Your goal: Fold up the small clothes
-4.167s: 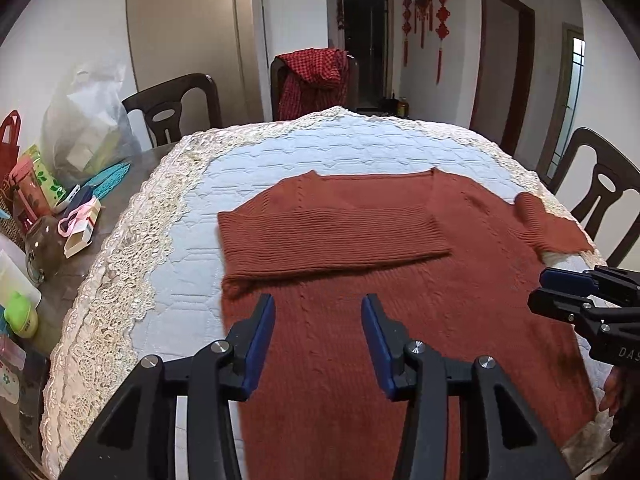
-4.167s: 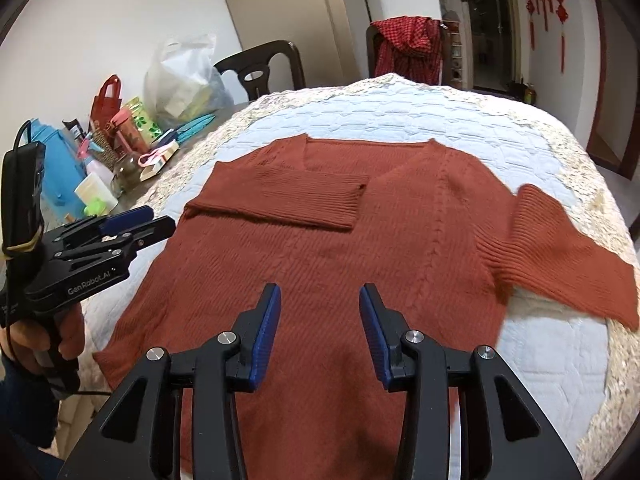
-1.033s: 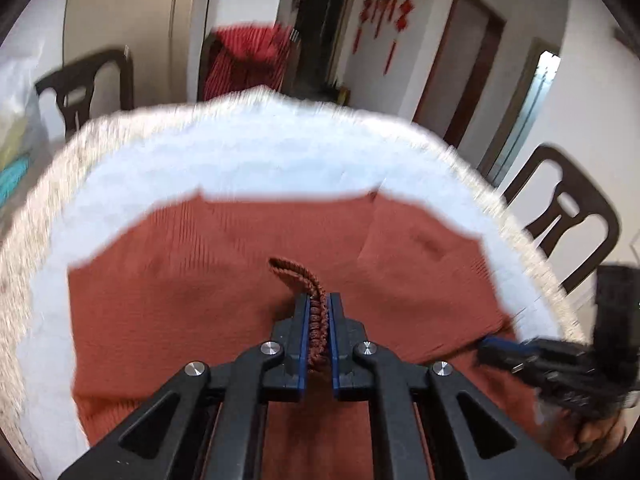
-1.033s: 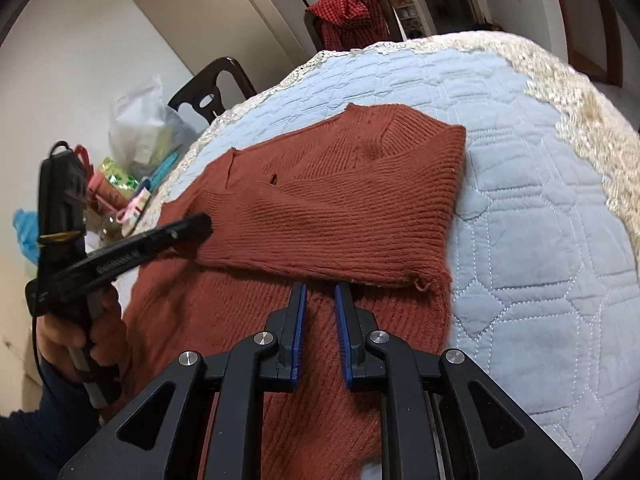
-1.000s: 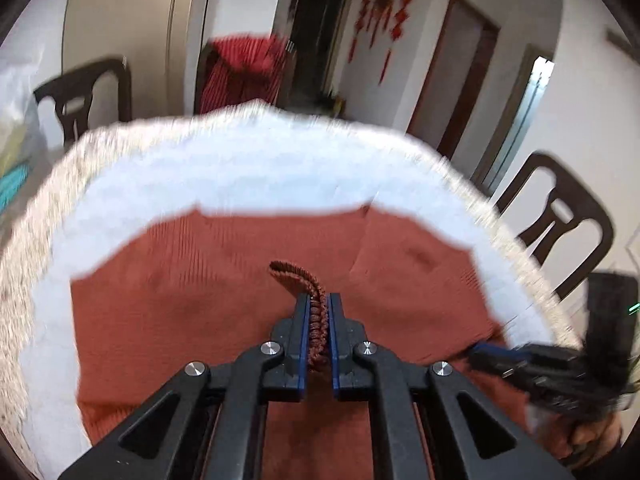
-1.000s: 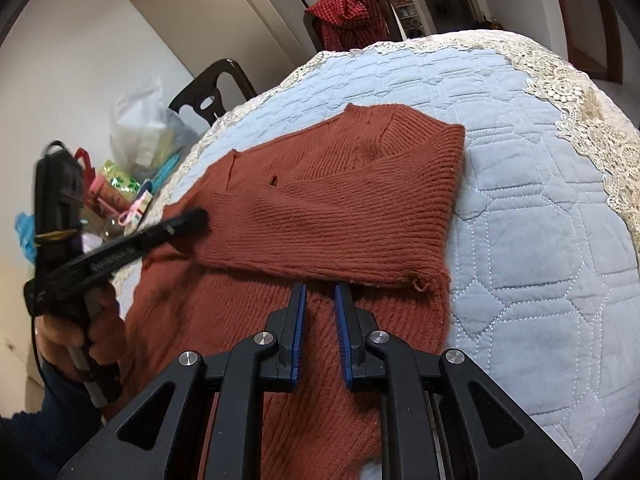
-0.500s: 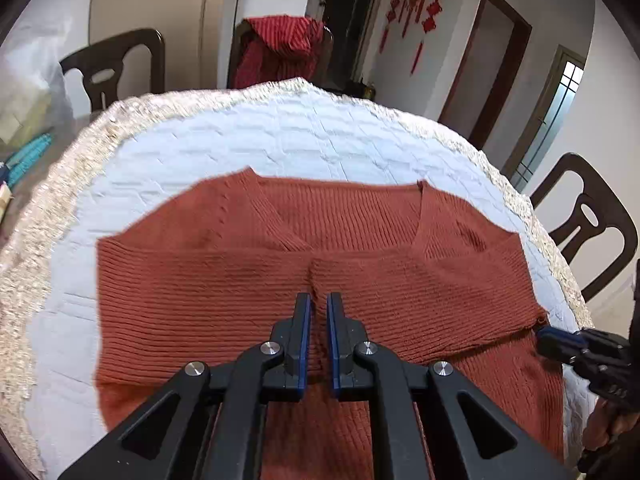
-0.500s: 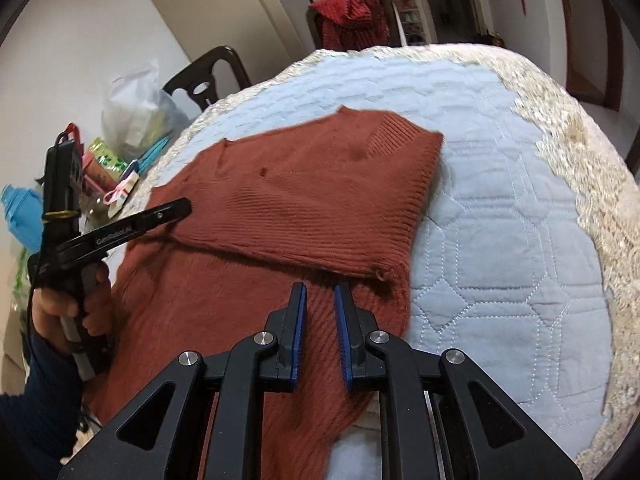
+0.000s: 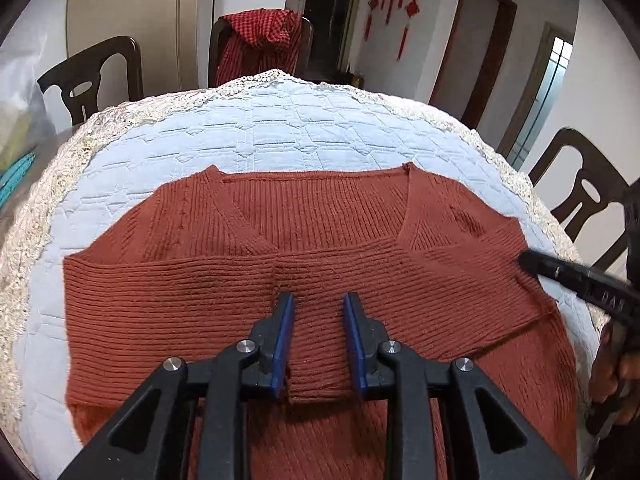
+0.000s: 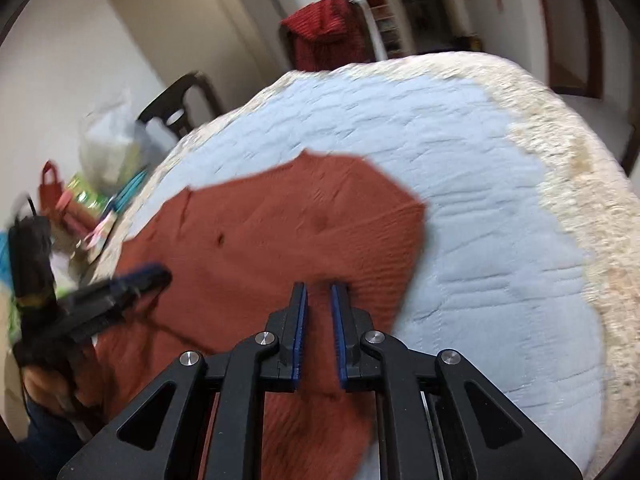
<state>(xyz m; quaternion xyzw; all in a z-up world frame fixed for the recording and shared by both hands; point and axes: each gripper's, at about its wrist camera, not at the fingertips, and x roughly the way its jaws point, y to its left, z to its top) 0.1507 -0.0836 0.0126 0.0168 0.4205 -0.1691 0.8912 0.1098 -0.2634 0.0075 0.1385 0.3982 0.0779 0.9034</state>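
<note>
While the left tool [image 9: 319, 320] hovered with its jaws spread apart over the folded sleeves, nothing was pinched in it.
The right tool [image 10: 319, 309] sat low with its jaws nearly together over the sweater [image 9: 224, 292], though motion blur hid whether it gripped any knit. That rust sweater lay flat on the counter's blue quilted cover [image 9: 280, 128], both sleeves folded across the chest, collar pointing away.

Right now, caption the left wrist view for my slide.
Open left gripper over a rust sweater, both sleeves folded across.
</note>
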